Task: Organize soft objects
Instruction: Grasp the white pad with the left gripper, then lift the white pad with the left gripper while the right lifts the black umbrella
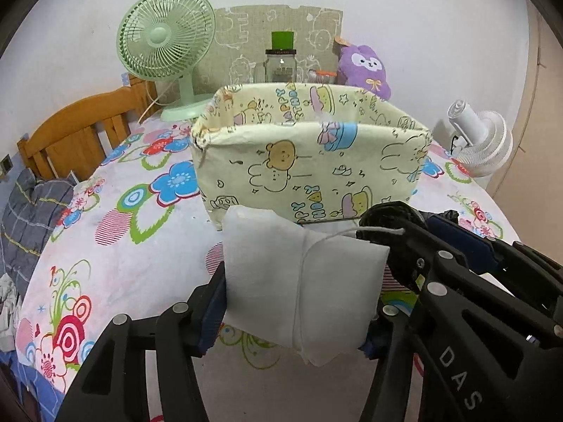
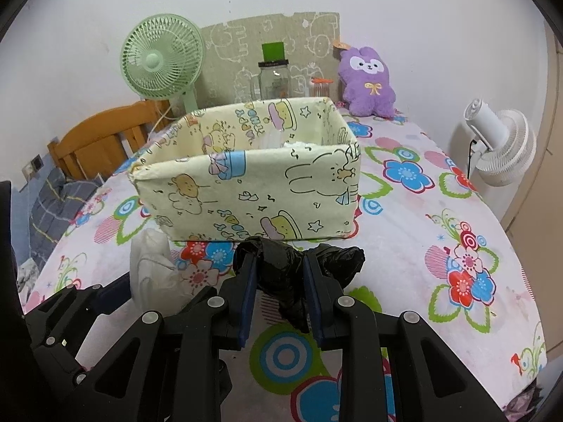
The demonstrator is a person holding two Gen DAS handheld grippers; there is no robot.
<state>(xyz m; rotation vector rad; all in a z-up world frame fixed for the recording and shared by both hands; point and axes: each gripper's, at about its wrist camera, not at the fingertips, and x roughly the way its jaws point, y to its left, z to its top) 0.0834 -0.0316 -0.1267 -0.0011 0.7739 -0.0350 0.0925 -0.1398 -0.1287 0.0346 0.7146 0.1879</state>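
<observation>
Left tongs [image 1: 299, 292] closed on a white pouch [image 1: 295, 281], pads pressing both its sides, a thin string around its middle. Right tongs [image 2: 278, 281] clamped on a crumpled black bag [image 2: 281, 274], one end sticking out toward 3 o'clock. Both bundles held above the flowered counter [image 2: 422, 246], side by side, the black one just at 3 o'clock of the white one.

Ahead at 12 o'clock, near: a yellow cloth box [image 2: 246, 190], open on top, something white and small already inside by the far right corner. Beyond it, at 12 to 1 o'clock, a purple plush [image 2: 367, 81] against the wall; at 10 o'clock a green fan [image 2: 162, 58].

Step in hand, probably: carrying both soft things to the box. Next move: lifting over the near rim, then opening above the free part inside, not before clearing the cloth wall.
</observation>
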